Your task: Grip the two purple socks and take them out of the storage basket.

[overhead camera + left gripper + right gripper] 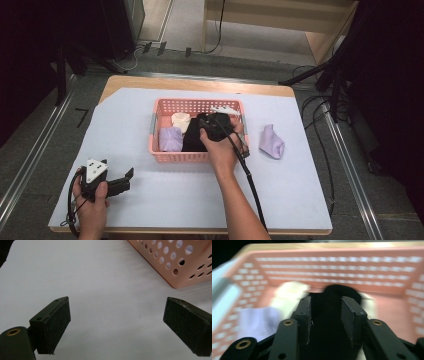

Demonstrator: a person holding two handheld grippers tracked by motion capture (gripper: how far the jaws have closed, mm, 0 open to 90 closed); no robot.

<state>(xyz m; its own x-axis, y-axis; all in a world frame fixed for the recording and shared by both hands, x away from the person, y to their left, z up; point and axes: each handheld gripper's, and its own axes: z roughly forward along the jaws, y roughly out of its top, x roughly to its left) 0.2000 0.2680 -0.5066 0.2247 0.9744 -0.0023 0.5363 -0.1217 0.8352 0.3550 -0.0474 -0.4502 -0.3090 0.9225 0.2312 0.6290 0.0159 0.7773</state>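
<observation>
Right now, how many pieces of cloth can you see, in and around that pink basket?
4: a lilac one, a cream one and a black one in the basket, plus a lilac one on the table right of it. Others may be hidden under the hand.

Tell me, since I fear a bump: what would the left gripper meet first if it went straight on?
Probably the basket; the left gripper points over bare table toward its near corner, slightly right of centre.

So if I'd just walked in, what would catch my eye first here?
Probably the pink perforated plastic basket in the middle of the pale sheet-covered table, packed with lilac, cream and black cloth bundles. The right gripper hangs over the black bundle, jaws apart. One more lilac cloth bundle lies alone on the table to the basket's right.
</observation>
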